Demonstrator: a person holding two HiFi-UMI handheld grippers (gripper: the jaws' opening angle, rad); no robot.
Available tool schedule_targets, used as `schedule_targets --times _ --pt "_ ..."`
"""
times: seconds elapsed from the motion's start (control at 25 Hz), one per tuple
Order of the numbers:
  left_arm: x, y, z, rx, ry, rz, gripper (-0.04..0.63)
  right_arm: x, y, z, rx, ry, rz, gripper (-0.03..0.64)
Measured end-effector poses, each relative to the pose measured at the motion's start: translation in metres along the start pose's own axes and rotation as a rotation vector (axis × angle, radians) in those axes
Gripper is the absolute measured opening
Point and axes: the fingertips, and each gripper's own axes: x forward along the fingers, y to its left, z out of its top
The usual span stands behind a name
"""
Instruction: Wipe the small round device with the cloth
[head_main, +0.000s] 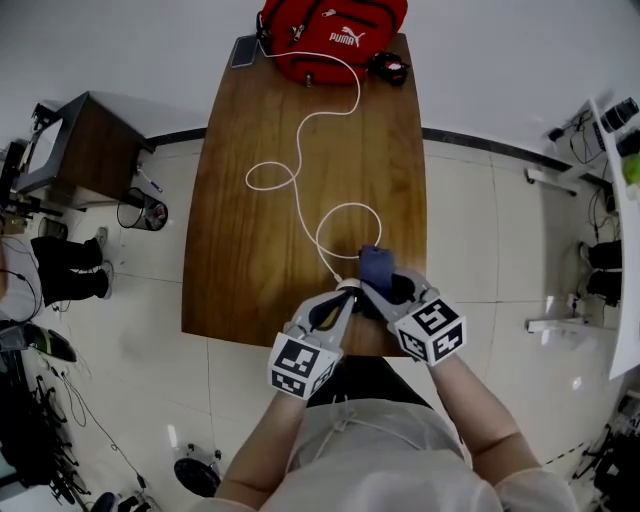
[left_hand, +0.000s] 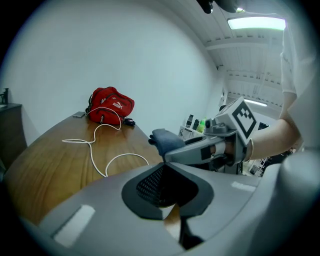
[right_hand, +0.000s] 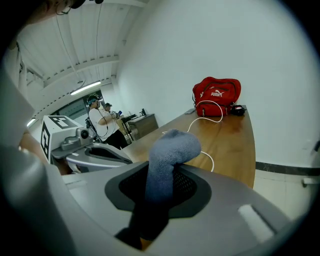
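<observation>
At the near edge of the wooden table (head_main: 250, 200), a person holds two tongs-like grippers with their tips almost meeting. The left gripper (head_main: 343, 294) has its jaws together. A small pale thing at its tips, where the white cable (head_main: 358, 95) ends, is probably the small round device (head_main: 348, 285), though no view shows whether the jaws pinch it. The right gripper (head_main: 378, 287) is clamped on a folded blue cloth (head_main: 376, 265), which sticks out past its jaws just beside the device. Whether cloth and device touch cannot be told. On this showing, the cloth is in hand and brought up to the device, and the wiping itself looks barely begun or not yet begun. Further out, the cable loops across the middle of the table. At the far edge sits a red bag (head_main: 330, 35), with a phone (head_main: 243, 50) at the far left corner and a small black object (head_main: 390, 68) just to the bag's right
</observation>
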Motion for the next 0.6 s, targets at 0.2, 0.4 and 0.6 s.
schedule_targets --times 0.2,0.4,0.6 --pt "-0.002 0.0 0.001 -0.02 -0.023 -0.031 0.006 0.011 -0.025 -0.012 0.151 -0.017 -0.025 0.112" --pt "-0.003 0.003 0.005 -0.061 -0.055 -0.061 0.006 0.023 -0.035 -0.033 0.123 0.089 -0.038 0.112" --pt "-0.003 0.007 0.006 -0.078 -0.078 -0.06 0.006 0.031 -0.038 -0.062 0.11 0.16 -0.061 0.11"
